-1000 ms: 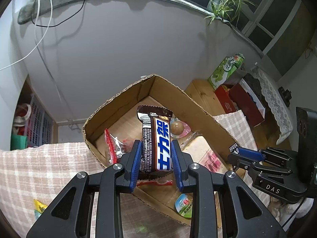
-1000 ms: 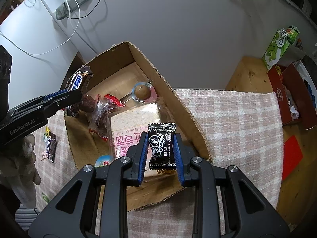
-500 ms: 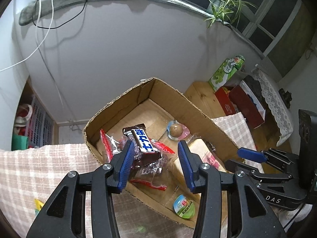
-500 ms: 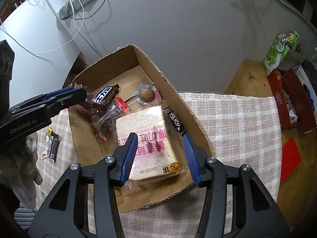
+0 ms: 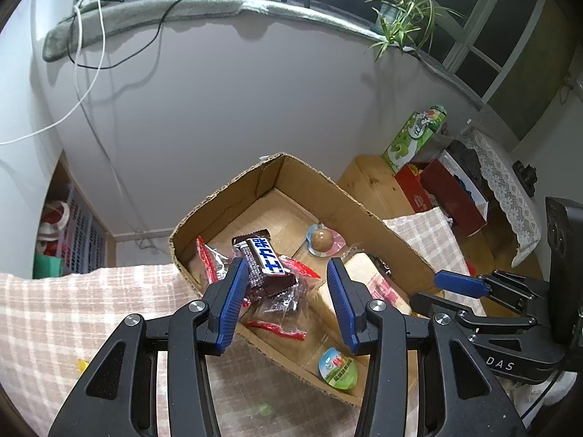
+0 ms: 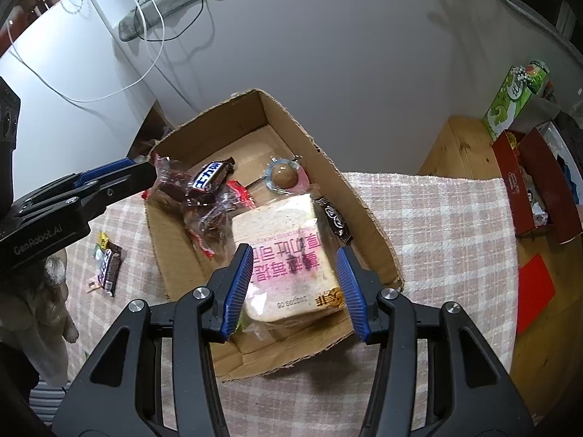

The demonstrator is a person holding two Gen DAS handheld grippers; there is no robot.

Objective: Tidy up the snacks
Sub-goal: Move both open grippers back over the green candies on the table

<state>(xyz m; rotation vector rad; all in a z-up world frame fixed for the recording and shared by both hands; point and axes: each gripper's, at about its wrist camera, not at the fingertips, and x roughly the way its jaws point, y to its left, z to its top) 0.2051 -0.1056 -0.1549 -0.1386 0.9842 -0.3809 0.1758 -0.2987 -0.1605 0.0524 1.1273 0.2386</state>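
Jaws on both the left gripper (image 5: 286,300) and right gripper (image 6: 295,286) are spread wide with nothing in them, each hanging over the near edge of the box (image 6: 364,215). Inside it, the chocolate bar (image 5: 263,263) lies on top of some red-edged clear packets (image 5: 280,304), with the bread (image 6: 288,255) next to them, a dark candy (image 6: 335,218) wedged against the wall, a jelly cup (image 5: 337,367) and a round brown sweet (image 5: 322,238). Another small bar (image 6: 108,267) sits outside on the checked cloth (image 6: 437,225) covering the surface.
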